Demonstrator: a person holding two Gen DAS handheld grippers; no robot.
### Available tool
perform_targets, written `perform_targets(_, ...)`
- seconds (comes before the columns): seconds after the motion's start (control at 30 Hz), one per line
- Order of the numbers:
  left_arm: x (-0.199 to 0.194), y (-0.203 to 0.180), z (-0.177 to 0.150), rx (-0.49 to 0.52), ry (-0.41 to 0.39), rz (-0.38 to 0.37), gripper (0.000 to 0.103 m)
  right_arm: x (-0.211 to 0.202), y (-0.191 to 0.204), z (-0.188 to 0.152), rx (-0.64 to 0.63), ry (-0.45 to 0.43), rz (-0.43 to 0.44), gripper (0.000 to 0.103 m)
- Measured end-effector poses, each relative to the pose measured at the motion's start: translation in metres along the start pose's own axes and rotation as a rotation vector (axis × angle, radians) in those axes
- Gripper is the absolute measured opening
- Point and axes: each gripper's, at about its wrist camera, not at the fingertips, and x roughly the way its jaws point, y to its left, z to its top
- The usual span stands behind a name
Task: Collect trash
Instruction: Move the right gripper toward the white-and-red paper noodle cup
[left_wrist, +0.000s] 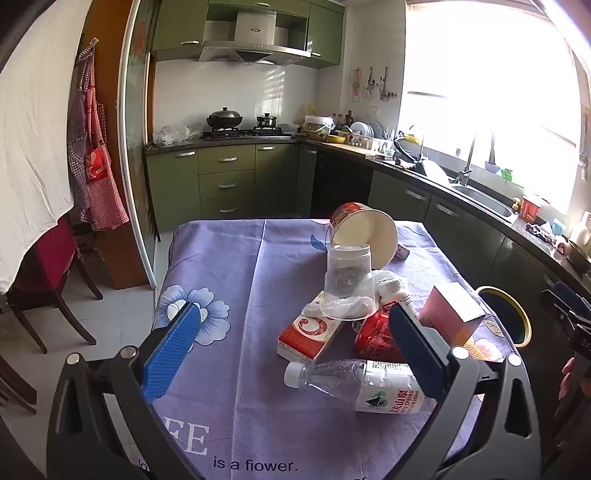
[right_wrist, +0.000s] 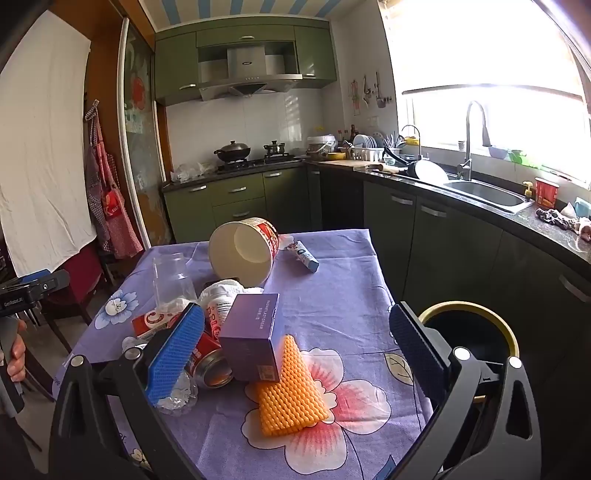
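The left gripper (left_wrist: 295, 347) and right gripper (right_wrist: 299, 350) both gape, holding nothing, above the purple flowered tablecloth (left_wrist: 236, 266). Trash lies there: clear plastic bottle (left_wrist: 354, 384), orange foam net (right_wrist: 291, 391), beside the black yellow-rimmed bin (right_wrist: 476, 332).

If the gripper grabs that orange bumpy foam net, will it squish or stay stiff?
The orange foam net would probably squish: it looks like soft, open mesh. It likely weighs very little. Lying flat on the tablecloth, it shouldn't roll, though it leans on the purple box.
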Motion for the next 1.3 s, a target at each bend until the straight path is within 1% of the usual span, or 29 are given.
perform_targets(0.03,0.001,0.000,0.000,-0.009,0.011,-0.002,0.097,0.000,-0.001,0.000,0.001,0.001,0.000,0.099)
perform_targets(0.17,0.002,0.000,0.000,-0.005,0.011,0.007,0.097,-0.001,0.002,-0.001,0.002,0.001,0.006,0.099)
perform_targets(0.3,0.008,-0.005,0.000,0.002,0.022,0.000,0.097,0.002,0.001,-0.001,0.004,0.002,0.007,0.099)
perform_targets(1.3,0.003,-0.014,-0.003,0.025,0.014,-0.019,0.097,0.005,0.000,-0.004,0.013,0.013,0.011,0.099)
